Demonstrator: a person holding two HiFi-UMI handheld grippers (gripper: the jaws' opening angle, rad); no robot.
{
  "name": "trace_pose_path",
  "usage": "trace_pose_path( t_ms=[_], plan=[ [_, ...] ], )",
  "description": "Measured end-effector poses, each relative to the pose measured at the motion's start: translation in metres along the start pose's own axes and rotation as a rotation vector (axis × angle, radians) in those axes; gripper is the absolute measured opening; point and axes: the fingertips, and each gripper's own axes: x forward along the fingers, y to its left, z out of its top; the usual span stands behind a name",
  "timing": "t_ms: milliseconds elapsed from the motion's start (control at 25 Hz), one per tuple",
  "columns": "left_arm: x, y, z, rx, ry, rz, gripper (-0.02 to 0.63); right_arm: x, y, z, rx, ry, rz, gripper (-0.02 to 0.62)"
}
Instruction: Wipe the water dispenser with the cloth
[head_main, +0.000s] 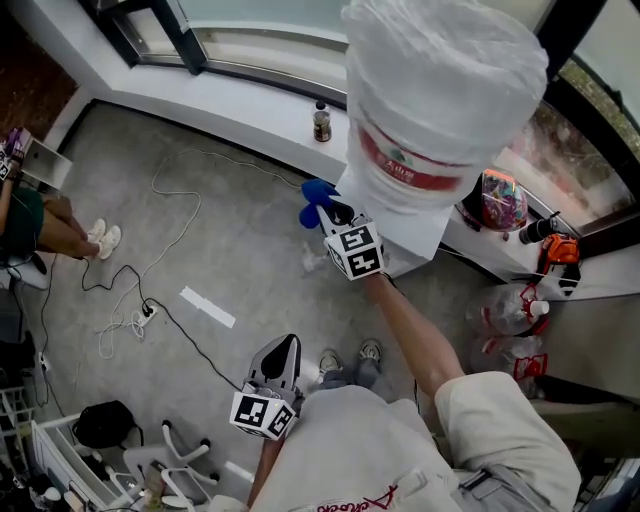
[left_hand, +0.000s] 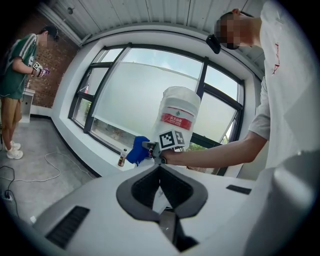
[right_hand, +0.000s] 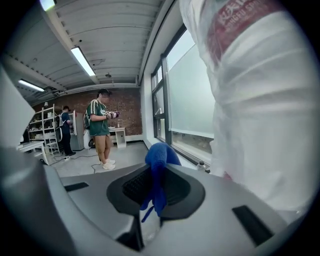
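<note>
Beside the water dispenser's near upper corner, the right gripper clamps the blue cloth, with most of the wiping apparently left to do, while the left gripper hangs low, jaws together and empty.

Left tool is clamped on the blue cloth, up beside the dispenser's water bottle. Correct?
No: it's the right tool that is clamped on the blue cloth, up beside the dispenser's water bottle. The right gripper view shows the cloth between its jaws. The left tool is shut on nothing.
</note>
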Motion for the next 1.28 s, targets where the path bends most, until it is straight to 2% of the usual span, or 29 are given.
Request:
trace_pose_path(
  t_ms=[160,360,960,1280],
  plan=[
    [-0.003,0.000,-0.001,-0.003,0.004,0.008,0.012,-0.006,-0.010,-0.022,0.028,0.052,-0.024,0.054],
    [0.002,-0.005,-0.001,-0.002,0.008,-0.015,0.012,-0.030,-0.019,-0.038,0.038,0.068,-0.041,0.054],
    [0.029,-0.041,-0.005,0.022,0.035,-0.156,0.012,-0.124,-0.064,-0.085,0.123,0.102,-0.183,0.054],
    [0.040,-0.068,-0.011,0.042,0.053,-0.252,0.012,-0.195,-0.093,-0.114,0.172,0.107,-0.310,0.054]
  ],
)
